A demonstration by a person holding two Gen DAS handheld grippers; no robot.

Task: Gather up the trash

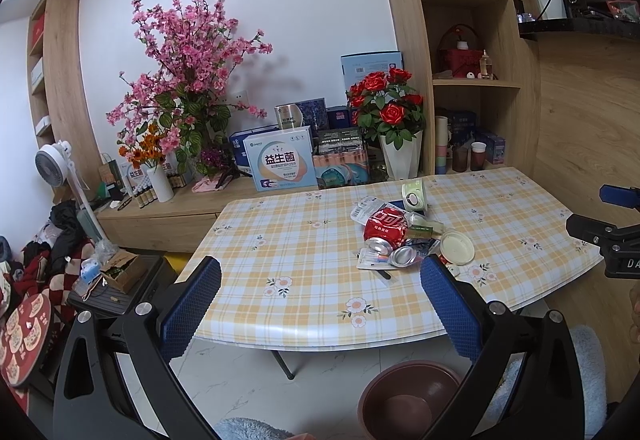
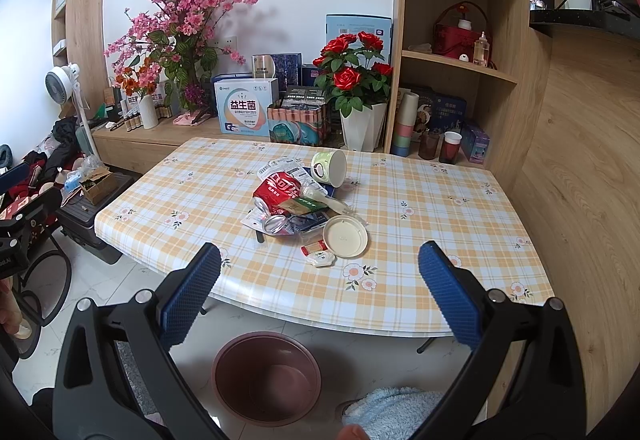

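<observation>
Glossy plaid tablecloth [image 2: 420,200]: crumpled red can [image 2: 278,192], round lid [image 2: 345,236].

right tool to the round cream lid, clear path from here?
Probably yes. The right tool is open and holds nothing, and the cream lid lies at the near edge of the trash pile with only bare tablecloth before it.

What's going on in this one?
A person holds a gripper in each hand, both open and empty, short of the table. A pile of trash waits there: a crushed red can, a tipped paper cup, a round lid and wrappers. A brown basin sits on the floor below. Nothing collected yet.
</observation>
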